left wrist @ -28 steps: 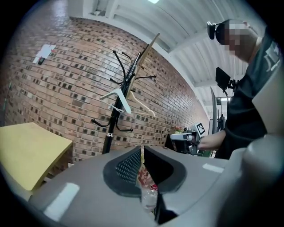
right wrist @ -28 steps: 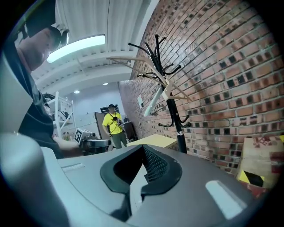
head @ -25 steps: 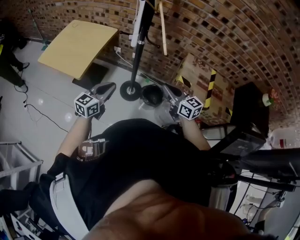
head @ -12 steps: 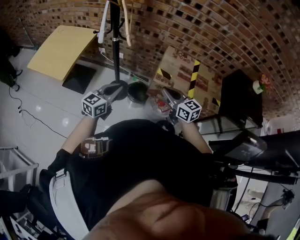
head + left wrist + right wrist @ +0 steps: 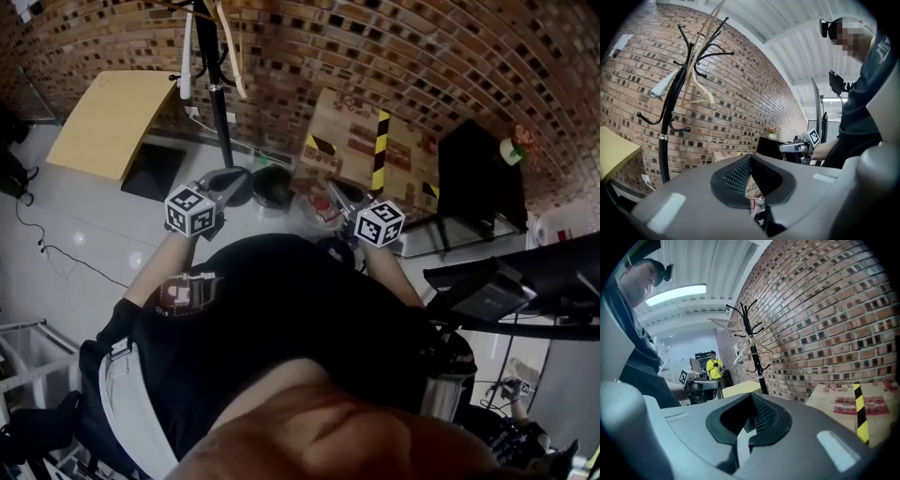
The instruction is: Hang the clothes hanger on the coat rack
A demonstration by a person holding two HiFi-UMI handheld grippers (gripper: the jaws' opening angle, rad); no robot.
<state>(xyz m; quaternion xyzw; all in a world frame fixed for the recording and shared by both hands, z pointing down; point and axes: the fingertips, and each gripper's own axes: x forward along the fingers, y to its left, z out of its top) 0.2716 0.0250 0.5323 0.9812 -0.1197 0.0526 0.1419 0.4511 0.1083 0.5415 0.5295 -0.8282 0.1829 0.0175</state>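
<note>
One rack (image 5: 219, 112), two hangers, two grippers.
On the rack, one white hanger (image 5: 663, 86) and one wooden hanger (image 5: 708, 97). In hand, one left gripper (image 5: 228, 176) and one right gripper (image 5: 330, 187). By the brick wall, one box (image 5: 352, 141), one yellow board (image 5: 103, 112), one black cabinet (image 5: 483, 173). Two people: one wearer (image 5: 281, 337), one bystander in yellow (image 5: 714, 367).

You see the black rack (image 5: 668, 117) standing upright. A pale wooden hanger (image 5: 701, 89) hangs tilted from its upper hooks, with a white hanger (image 5: 663, 86) across the pole.
</note>
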